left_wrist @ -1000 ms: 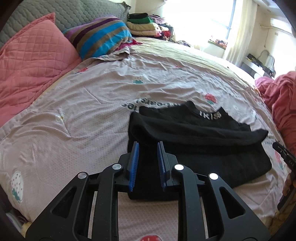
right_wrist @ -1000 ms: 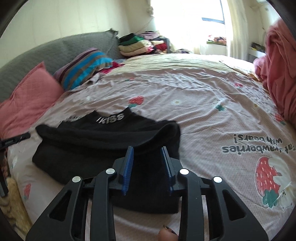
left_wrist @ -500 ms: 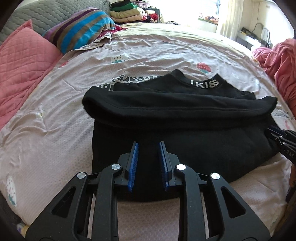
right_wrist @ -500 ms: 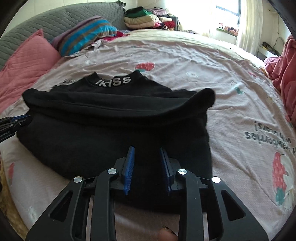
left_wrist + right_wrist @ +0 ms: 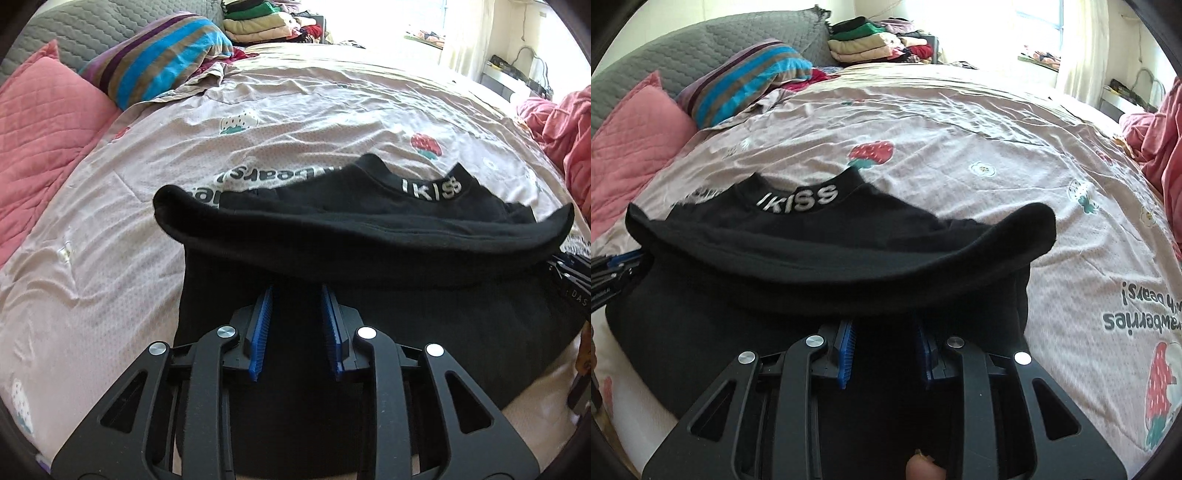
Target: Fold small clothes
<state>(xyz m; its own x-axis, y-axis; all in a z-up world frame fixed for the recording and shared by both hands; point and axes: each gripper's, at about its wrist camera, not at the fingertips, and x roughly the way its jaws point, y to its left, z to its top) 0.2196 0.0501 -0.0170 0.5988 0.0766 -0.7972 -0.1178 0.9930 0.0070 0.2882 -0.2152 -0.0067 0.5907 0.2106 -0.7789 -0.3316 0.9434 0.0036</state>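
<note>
Garment: black knit "IKISS"-collared top (image 5: 369, 236) on the strawberry-print bed sheet (image 5: 295, 103), 12 o'clock of both grippers.
Left gripper (image 5: 296, 291): jaws parted, empty.
Right gripper (image 5: 884, 326): jaws parted, empty.
Risk: pinching one layer only, so the rolled fold slumps.

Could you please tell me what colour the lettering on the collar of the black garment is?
White, on the black garment's collar lettering; clearest in the right wrist view.

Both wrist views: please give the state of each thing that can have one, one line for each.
Shirt: partly folded, sleeves laid across the body, flat on the bed.
Left gripper: open, over the shirt's lower part.
Right gripper: open, tips under the sleeve fold.
Clothes stack: folded.
</note>
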